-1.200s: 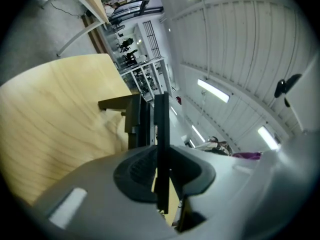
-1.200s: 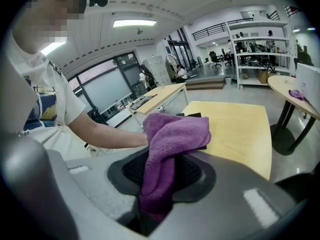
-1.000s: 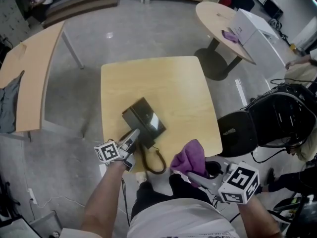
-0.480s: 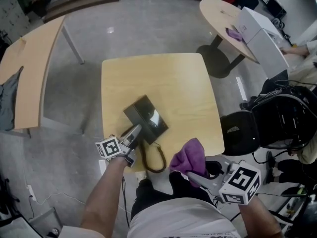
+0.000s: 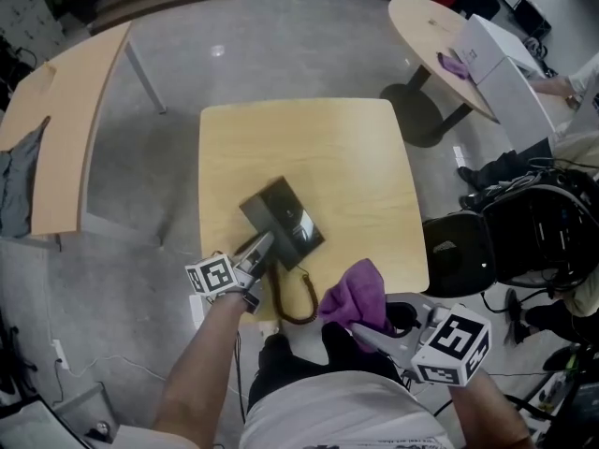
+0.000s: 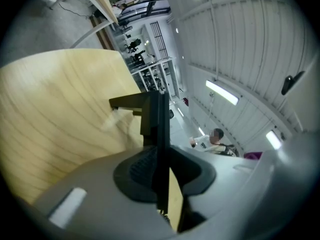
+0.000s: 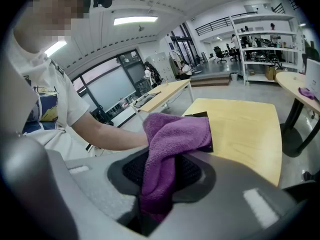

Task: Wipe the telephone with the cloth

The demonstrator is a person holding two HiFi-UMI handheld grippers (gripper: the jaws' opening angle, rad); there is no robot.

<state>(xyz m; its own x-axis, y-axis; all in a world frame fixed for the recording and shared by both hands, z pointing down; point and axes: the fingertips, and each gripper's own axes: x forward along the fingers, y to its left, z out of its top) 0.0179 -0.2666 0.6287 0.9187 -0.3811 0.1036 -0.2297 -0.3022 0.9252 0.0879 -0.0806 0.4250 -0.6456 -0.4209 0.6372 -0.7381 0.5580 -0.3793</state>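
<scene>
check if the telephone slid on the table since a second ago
No. The telephone keeps its spot against the near edge of the table; only the view shifted.

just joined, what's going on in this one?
A person works two handheld grippers at a wooden table. The left gripper has its jaws clamped on the near edge of the black telephone. The right gripper holds a purple cloth by the table's near edge, not yet on the telephone.

White short-sleeved T-shirt [image 5: 337,417], dark trousers [image 5: 279,370].
Grey left gripper [image 5: 265,248] at seven o'clock, right gripper [image 5: 356,327] at five; black-and-white marker cubes [image 5: 213,276].
</scene>
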